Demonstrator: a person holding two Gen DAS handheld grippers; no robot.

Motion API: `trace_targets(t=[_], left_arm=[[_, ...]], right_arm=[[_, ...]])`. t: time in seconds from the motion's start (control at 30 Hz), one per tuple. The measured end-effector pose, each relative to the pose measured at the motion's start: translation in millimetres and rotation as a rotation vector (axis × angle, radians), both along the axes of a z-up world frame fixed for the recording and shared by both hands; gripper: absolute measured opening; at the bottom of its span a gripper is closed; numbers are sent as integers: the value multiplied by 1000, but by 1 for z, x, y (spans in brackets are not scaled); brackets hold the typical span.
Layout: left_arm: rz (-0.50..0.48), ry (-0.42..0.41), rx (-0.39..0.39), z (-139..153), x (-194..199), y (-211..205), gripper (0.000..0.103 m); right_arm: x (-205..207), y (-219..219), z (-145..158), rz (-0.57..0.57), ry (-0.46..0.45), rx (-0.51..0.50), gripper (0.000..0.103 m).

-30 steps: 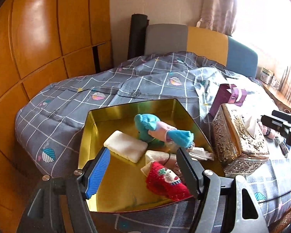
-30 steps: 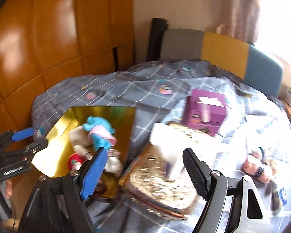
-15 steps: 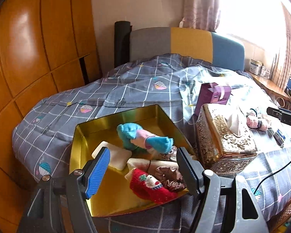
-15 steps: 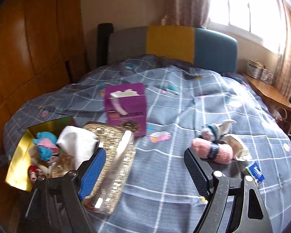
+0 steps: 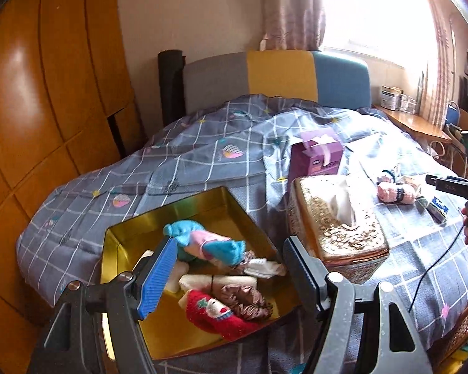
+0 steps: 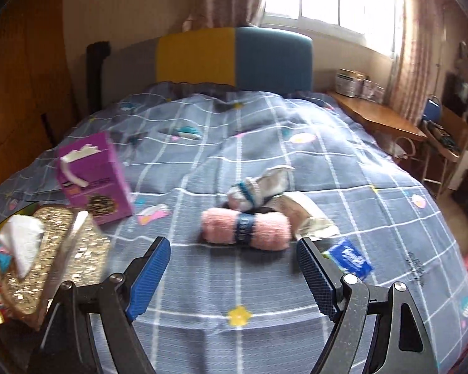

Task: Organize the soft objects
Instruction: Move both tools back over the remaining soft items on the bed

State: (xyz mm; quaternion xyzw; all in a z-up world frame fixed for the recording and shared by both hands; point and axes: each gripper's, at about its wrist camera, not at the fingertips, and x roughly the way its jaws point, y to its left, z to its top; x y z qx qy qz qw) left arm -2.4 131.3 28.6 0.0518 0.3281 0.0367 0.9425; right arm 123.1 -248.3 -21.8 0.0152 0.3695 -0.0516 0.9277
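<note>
- The right gripper (image 6: 232, 272) has its jaws standing wide with nothing between them. It hangs over the bedspread (image 6: 265, 131), just short of the pink yarn roll (image 6: 246, 227).
- Judged from this, the step in hand is a reach for that roll, which should then go into the gold tray (image 5: 131, 233).
- To do it well, bring the jaws down so the pads straddle the roll across its short width, near the dark paper band. The yarn is fluffy and will squash, so close firmly.
- Beware the grey sock bundle (image 6: 259, 187): it touches the roll on the far side and may drag along.
- Keep clear of the blue tissue packet (image 6: 349, 258), which lies just beside the roll, close to one jaw.
- The left gripper (image 5: 226, 275) is also wide and holds nothing. It hovers above the tray.
- Count, taking the tray as landmark:
- Inside it lie one blue-and-pink sock toy (image 5: 202, 243), one red knitted piece (image 5: 215, 313), one brown ruffled cloth (image 5: 245, 299), one cream roll (image 5: 215, 280) and a few white pieces I cannot count exactly.
- Beside the tray stands one gold tissue box (image 5: 337, 227), and beyond that one purple carton (image 5: 316, 155).
- Well apart from the tray are one pink roll, one grey bundle and one blue packet.
</note>
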Motion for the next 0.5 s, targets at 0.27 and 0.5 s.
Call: trace_targets(t=[0.27,0.5], left_arm=[[-80,-26,49,14,11,-34,72],[-166,-38,85,23,24,-72,72]], right_arm=[[8,-74,-33,-219,65,61,83],[4,-97,-35,-290,73,193,84]])
